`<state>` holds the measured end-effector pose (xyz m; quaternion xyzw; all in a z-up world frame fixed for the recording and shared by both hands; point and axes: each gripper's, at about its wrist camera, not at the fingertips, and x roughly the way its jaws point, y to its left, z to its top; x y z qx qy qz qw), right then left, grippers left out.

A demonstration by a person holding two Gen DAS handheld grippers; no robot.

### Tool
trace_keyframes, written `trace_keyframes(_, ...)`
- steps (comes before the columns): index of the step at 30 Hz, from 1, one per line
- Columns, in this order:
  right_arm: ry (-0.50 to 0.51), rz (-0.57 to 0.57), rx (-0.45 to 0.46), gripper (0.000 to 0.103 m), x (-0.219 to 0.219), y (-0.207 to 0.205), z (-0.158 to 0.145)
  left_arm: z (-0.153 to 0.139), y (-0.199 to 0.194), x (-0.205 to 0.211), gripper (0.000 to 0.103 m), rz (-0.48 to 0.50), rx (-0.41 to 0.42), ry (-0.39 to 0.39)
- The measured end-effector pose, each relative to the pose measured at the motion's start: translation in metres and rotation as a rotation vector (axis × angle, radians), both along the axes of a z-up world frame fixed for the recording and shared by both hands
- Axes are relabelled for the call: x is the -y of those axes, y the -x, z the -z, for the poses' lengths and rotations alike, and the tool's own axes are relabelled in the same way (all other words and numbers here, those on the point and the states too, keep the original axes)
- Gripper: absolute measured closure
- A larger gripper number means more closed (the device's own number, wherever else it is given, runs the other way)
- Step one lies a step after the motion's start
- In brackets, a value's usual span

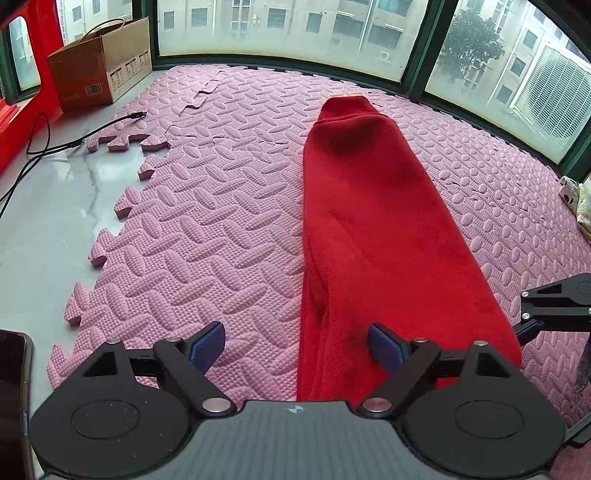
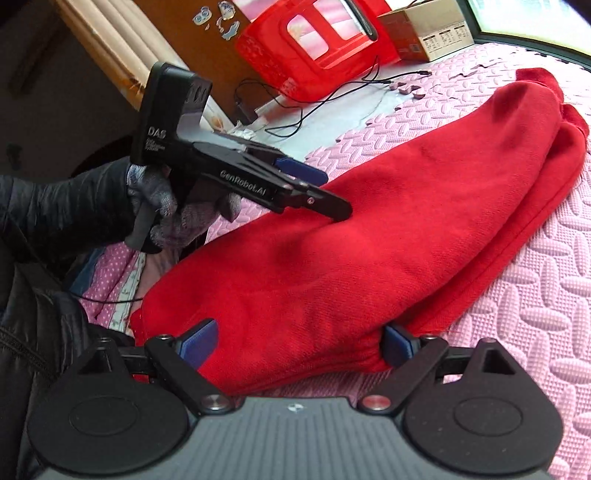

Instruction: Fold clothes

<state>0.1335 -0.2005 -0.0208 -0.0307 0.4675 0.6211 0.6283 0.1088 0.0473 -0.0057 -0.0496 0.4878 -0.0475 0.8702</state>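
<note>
Flanking red garment [image 1: 373,221]: bare pink mat [image 1: 207,229].

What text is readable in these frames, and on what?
"DAS": back block of the left hand-held gripper; the smaller lines under it are too blurred to read.
"GenRobot.AI": side of that same gripper's body.
Cardboard box: barcode and printed label panels, too small to read.
Stickers on the wooden panel: pictures only, no legible words.
</note>
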Motion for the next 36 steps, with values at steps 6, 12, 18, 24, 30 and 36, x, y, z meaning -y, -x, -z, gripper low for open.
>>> trace_keyframes(6, 0.024, 0.012, 0.003, 0.01, 0.012, 0.016, -0.007, 0.003, 0.001, 0.003, 0.016, 0.014, 0.002, -0.003)
trace_keyframes(12, 0.041, 0.142, 0.027, 0.01, 0.026, 0.017, -0.02, -0.006, 0.003, 0.007, 0.016, 0.032, 0.041, 0.022)
trace_keyframes(18, 0.046, 0.488, 0.119, 0.012, 0.039, -0.024, -0.032, -0.018, 0.009, 0.013, 0.016, 0.059, 0.082, 0.058)
trace_keyframes(24, 0.024, 0.744, 0.125, 0.023, 0.033, -0.078, -0.022, -0.026, 0.018, 0.015, 0.015, 0.062, 0.105, 0.092)
trace_keyframes(30, 0.023, 0.895, 0.058, 0.041, 0.028, -0.108, 0.001, -0.042, 0.029, 0.017, 0.013, 0.093, 0.145, 0.113)
trace_keyframes(36, -0.019, 0.982, -0.008, 0.063, 0.027, -0.124, 0.016, -0.049, 0.035, 0.027, 0.012, 0.139, 0.163, 0.145)
